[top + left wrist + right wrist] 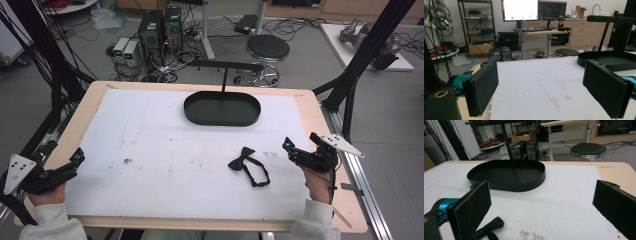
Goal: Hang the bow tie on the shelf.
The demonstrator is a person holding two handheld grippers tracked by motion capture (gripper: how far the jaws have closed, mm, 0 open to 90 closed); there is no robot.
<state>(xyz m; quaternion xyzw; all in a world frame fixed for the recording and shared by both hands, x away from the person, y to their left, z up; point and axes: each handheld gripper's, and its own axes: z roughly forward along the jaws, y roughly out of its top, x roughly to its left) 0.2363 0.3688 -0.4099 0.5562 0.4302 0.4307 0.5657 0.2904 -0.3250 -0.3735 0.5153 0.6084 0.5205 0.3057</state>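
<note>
Bow tie (pixel 248 164), one only, is lying flat on the white mat (pixel 150 150), right of centre, its long axis running from the knot toward the near-right strap loop. One black oval tray (pixel 222 109) is sitting beyond. Right gripper (pixel 300 150) is hovering beside it, left gripper (pixel 70 165) well apart; both jaws gaping wide, empty.

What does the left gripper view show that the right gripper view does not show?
Left gripper view: two monitors on a desk and a shelf rack behind the table.

Right gripper view: part of the black bow tie lying by its left jaw, and the tray's whole oval outline.

Both views: the black oval tray, its upright post, the white mat, the round stool, and open jaws holding nothing.
</note>
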